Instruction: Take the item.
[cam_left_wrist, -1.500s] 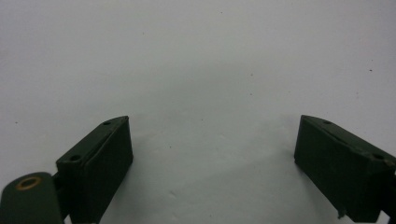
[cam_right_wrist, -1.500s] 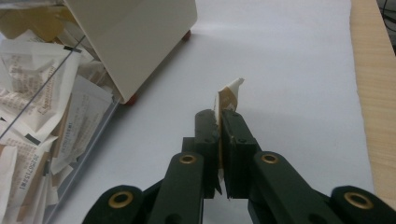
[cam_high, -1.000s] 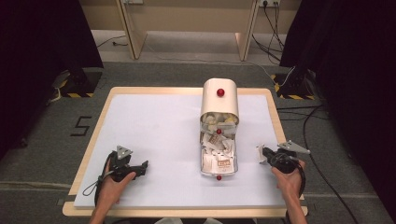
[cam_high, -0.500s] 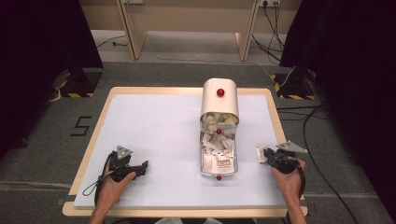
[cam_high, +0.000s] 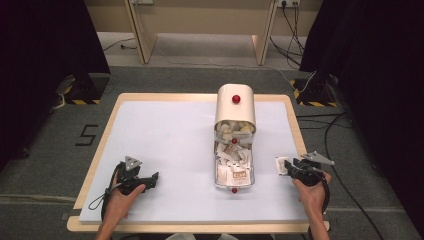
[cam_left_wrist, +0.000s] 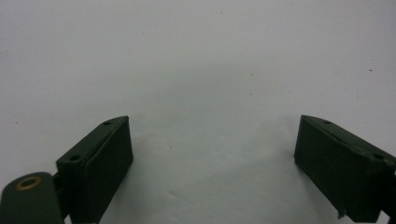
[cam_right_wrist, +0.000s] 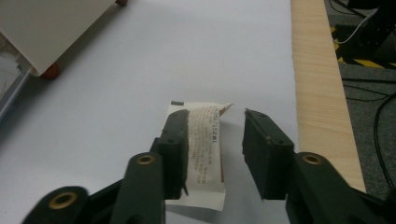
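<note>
Since a second ago my right gripper (cam_right_wrist: 212, 154) has barely shifted, jaws apart over the sachet (cam_right_wrist: 201, 154) on the bench (cam_right_wrist: 140, 70); left gripper (cam_left_wrist: 210, 163) gapes empty, so I'd centre before closing.

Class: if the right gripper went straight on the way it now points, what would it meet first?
Most likely the white sachet lying between the open jaws of the right gripper. Beyond it lies bare white table; depth is hard to judge.

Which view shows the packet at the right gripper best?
Right gripper view: the white printed packet lies on the table between the open jaws, text visible. In the high view it is a small white patch just ahead of the right gripper.
</note>
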